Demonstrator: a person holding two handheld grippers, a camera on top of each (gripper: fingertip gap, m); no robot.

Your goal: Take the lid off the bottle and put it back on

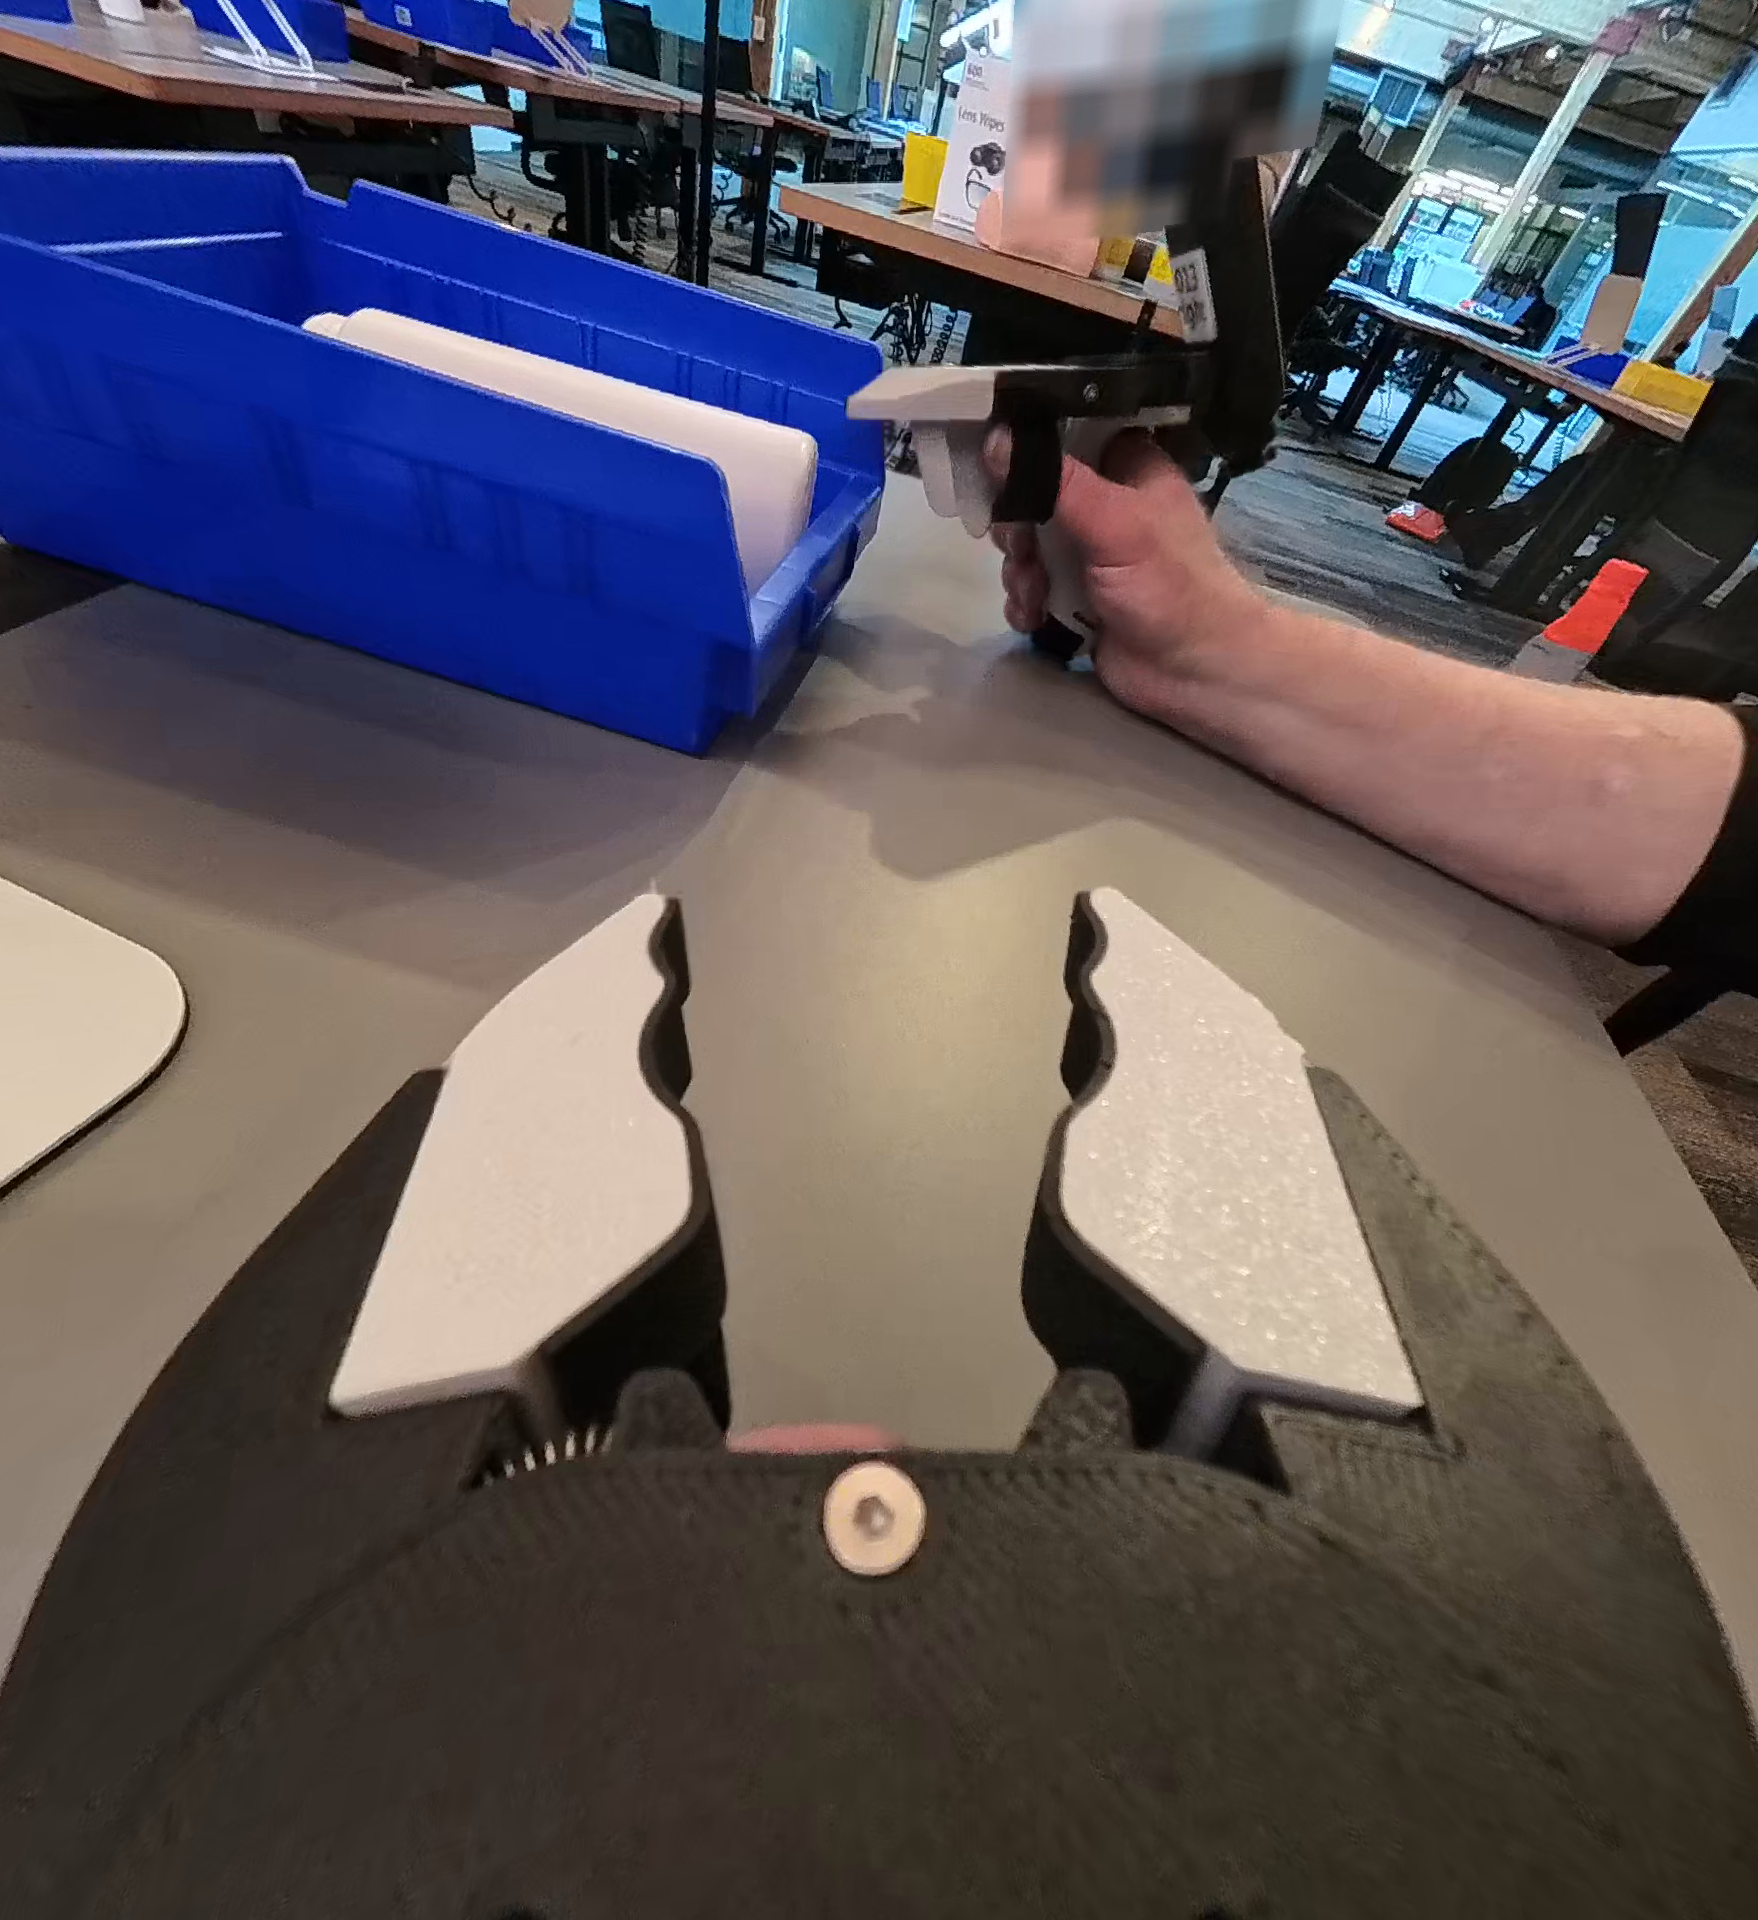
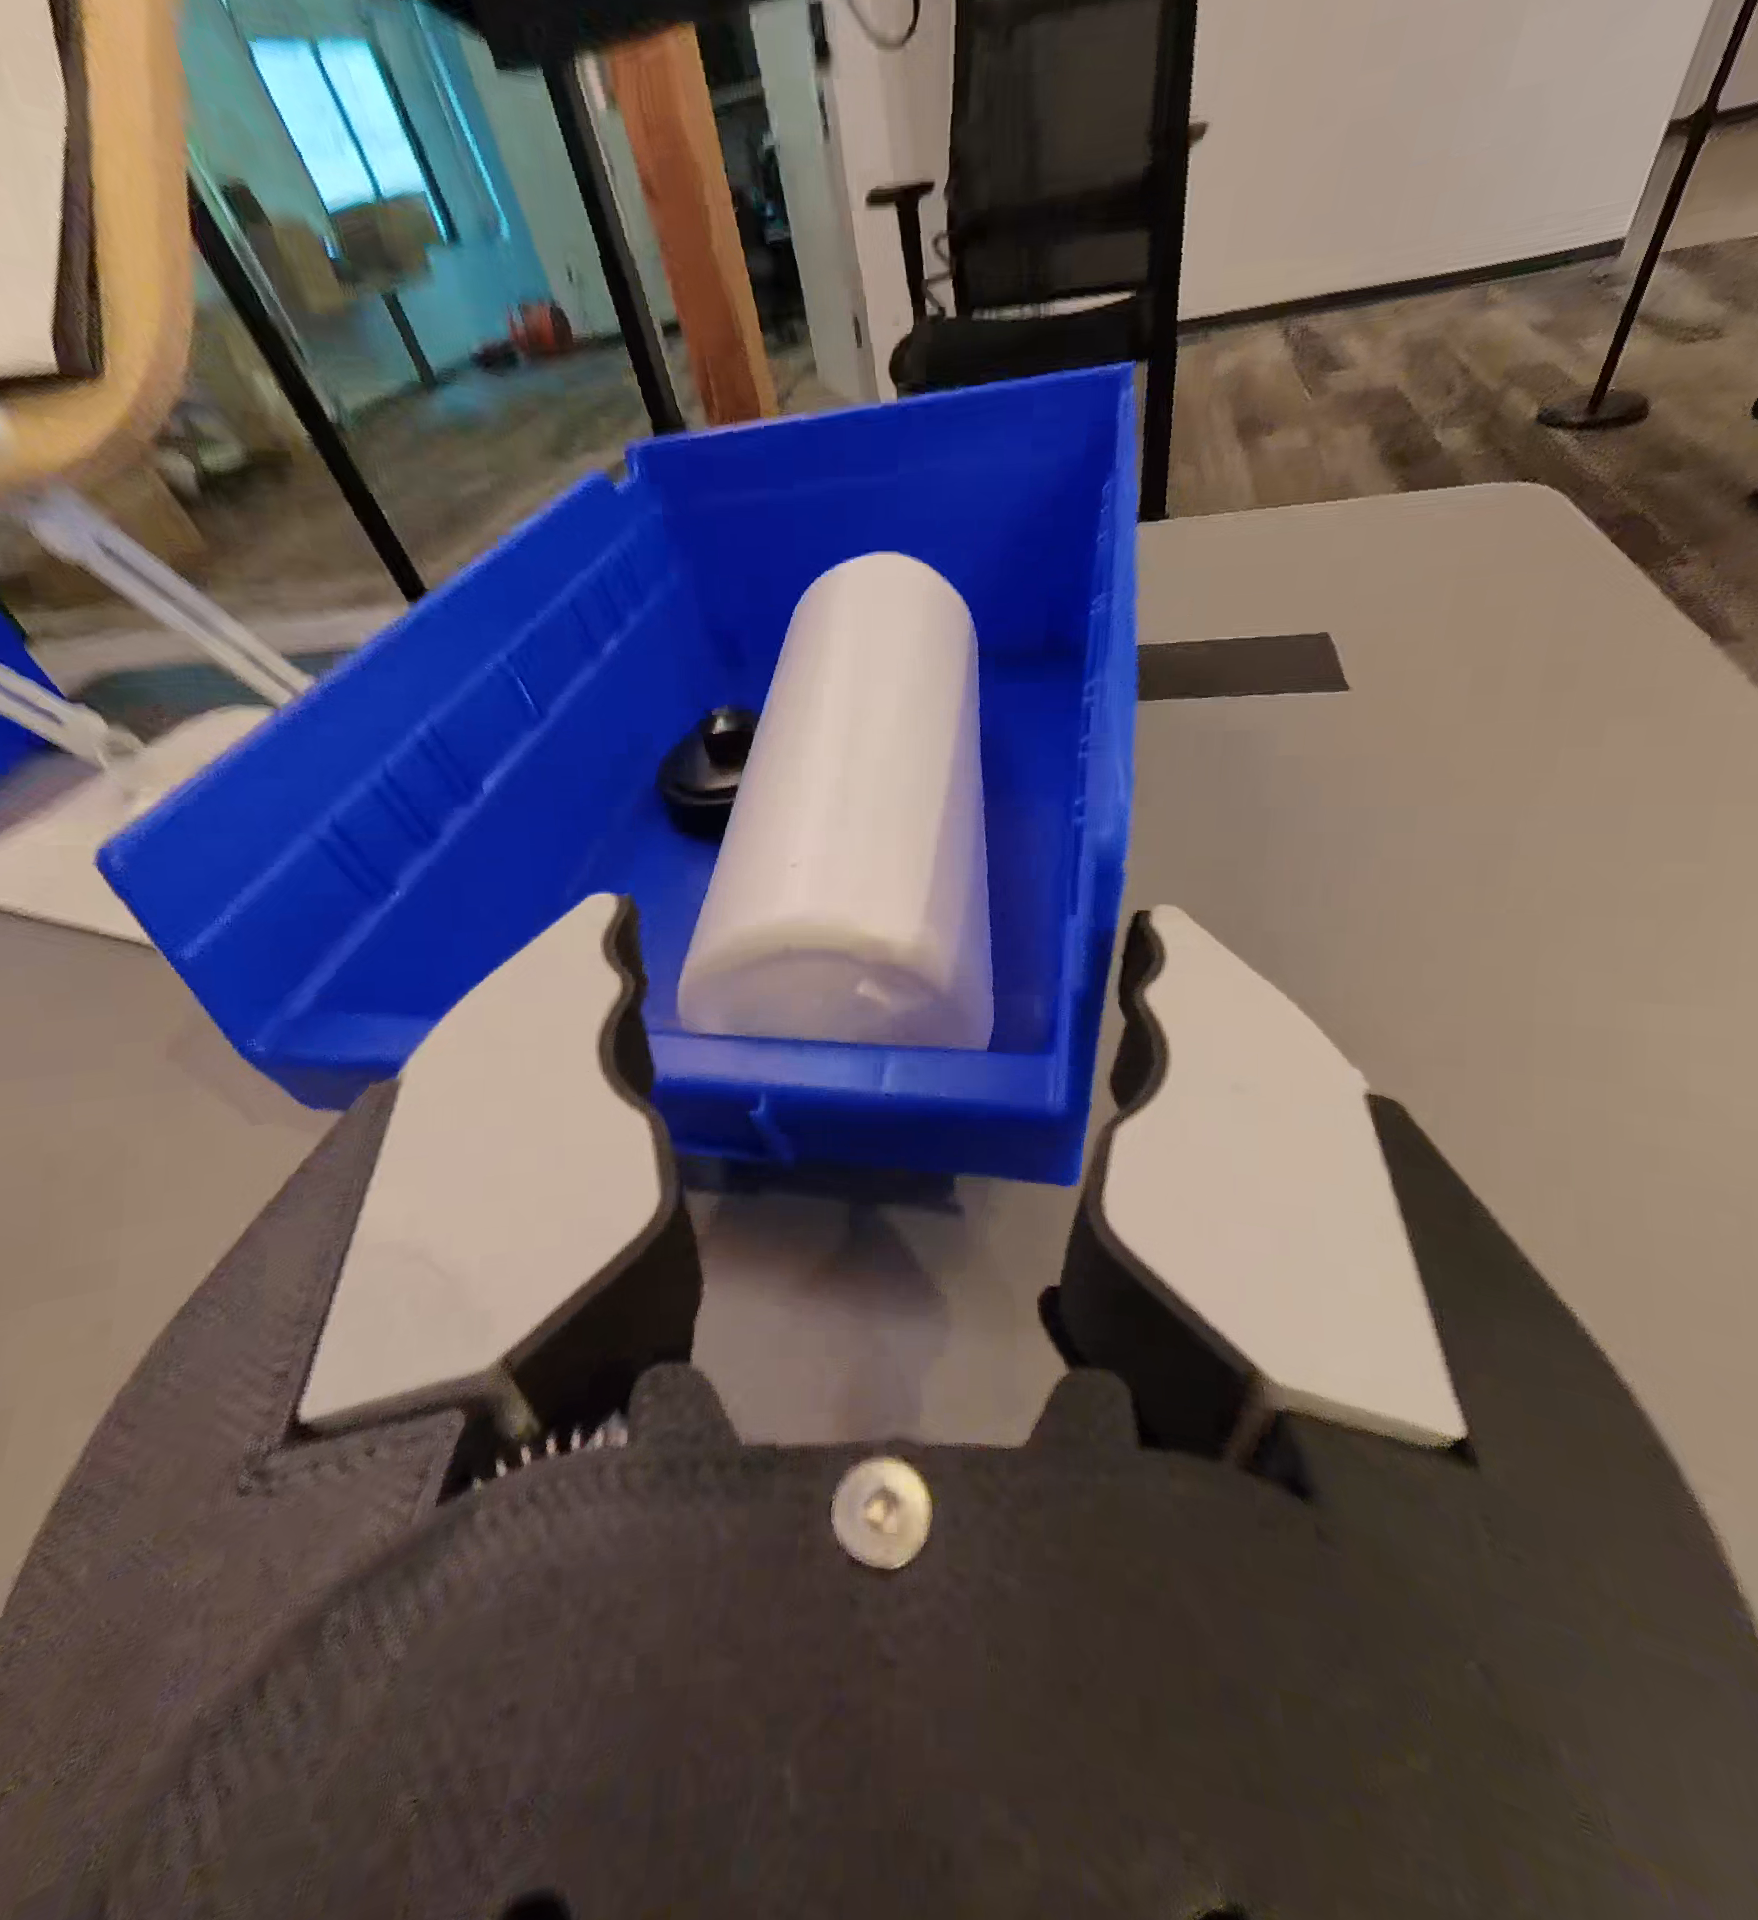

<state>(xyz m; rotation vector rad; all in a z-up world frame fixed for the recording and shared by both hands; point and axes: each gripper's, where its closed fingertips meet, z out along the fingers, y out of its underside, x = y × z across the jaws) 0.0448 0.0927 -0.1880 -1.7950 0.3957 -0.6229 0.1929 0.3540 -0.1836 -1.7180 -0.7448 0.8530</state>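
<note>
A white bottle (image 2: pixel 854 821) lies on its side in a blue bin (image 2: pixel 418 790), its flat base toward my right gripper. It also shows in the left wrist view (image 1: pixel 584 400), neck pointing away, inside the bin (image 1: pixel 355 509). A black lid (image 2: pixel 703 769) lies in the bin left of the bottle. My right gripper (image 2: pixel 880 925) is open and empty, just in front of the bin's near end; it also shows in the left wrist view (image 1: pixel 916 436), held by a hand. My left gripper (image 1: pixel 875 904) is open and empty over the grey table (image 1: pixel 854 1091), well short of the bin.
A white pad (image 1: pixel 13 1029) lies at the table's left edge. A strip of black tape (image 2: pixel 1239 665) sits on the table right of the bin. The person's forearm (image 1: pixel 1426 748) rests across the table's right side. Desks and chairs stand beyond.
</note>
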